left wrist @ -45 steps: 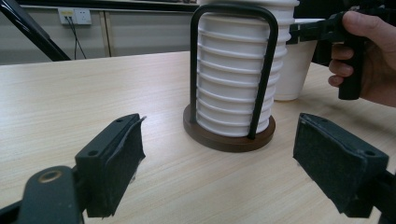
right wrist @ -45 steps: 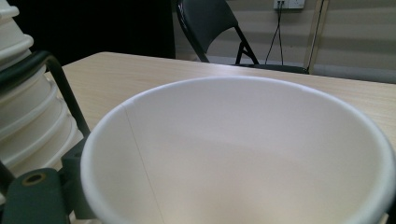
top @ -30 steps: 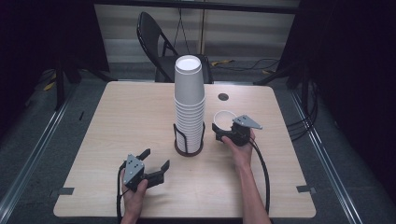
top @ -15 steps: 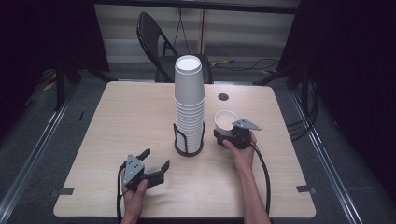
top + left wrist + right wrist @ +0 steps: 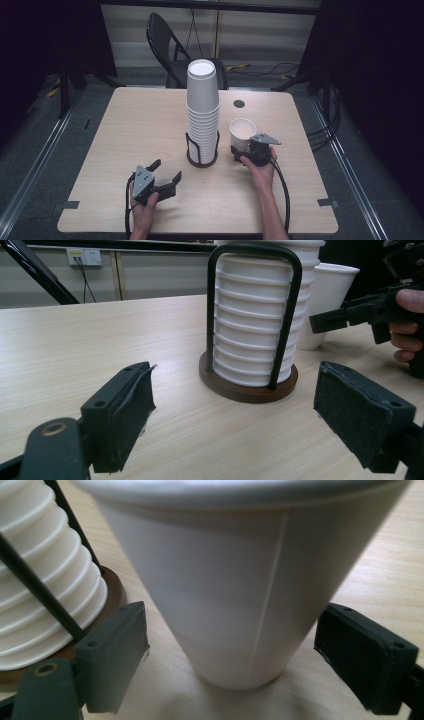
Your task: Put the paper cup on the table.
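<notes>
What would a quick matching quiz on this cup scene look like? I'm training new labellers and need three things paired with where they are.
Things:
1. single cup
2. cup stack
3. left gripper

Places:
A. in the wire holder at the table's middle
B. open near the table's front edge, holding nothing
C. standing on the table between the right gripper's open jaws

Pairs: 1-C, 2-A, 3-B
</notes>
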Action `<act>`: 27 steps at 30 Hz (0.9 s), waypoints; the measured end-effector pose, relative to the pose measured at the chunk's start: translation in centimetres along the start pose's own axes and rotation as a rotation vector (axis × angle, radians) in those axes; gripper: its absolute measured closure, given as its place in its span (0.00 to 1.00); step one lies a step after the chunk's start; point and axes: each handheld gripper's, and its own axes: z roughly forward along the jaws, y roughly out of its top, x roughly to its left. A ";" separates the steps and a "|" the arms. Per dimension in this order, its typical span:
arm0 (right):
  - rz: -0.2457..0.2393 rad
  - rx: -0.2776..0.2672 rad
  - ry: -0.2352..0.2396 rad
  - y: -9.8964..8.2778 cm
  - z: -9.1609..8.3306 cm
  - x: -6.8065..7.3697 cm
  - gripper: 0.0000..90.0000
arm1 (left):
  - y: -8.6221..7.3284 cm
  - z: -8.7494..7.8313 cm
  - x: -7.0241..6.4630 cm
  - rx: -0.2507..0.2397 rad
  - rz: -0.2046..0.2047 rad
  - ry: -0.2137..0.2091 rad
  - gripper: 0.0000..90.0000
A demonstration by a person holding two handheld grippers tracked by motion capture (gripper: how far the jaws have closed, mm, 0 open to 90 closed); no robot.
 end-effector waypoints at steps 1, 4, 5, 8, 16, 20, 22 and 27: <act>0.004 -0.007 -0.003 0.0 -0.2 0.0 0.15 | 0.0 0.0 0.0 -0.001 -0.001 0.001 0.18; 0.020 -0.030 -0.003 -0.1 -0.9 0.0 0.15 | 0.0 0.0 0.0 0.000 -0.006 0.000 0.18; 0.023 -0.033 0.000 -0.2 -1.1 0.0 0.15 | 0.0 0.0 0.0 -0.001 -0.006 0.003 0.18; 0.027 -0.048 -0.002 -0.5 -1.5 0.1 0.15 | 0.0 0.0 0.0 -0.004 -0.004 0.008 0.18; 0.044 -0.115 0.004 -0.7 -3.4 0.9 0.15 | 0.0 -0.1 0.1 -0.012 -0.016 0.014 0.18; 0.037 -0.134 0.014 -1.0 -4.4 1.5 0.15 | 0.0 -0.1 0.1 -0.014 -0.014 0.016 0.18; 0.028 -0.145 0.021 -1.2 -4.9 2.0 0.15 | 0.0 -0.1 0.1 -0.013 -0.015 0.016 0.18; -0.020 -0.153 0.032 -1.8 -5.8 3.2 0.15 | 0.0 -0.1 0.1 -0.012 -0.021 0.020 0.18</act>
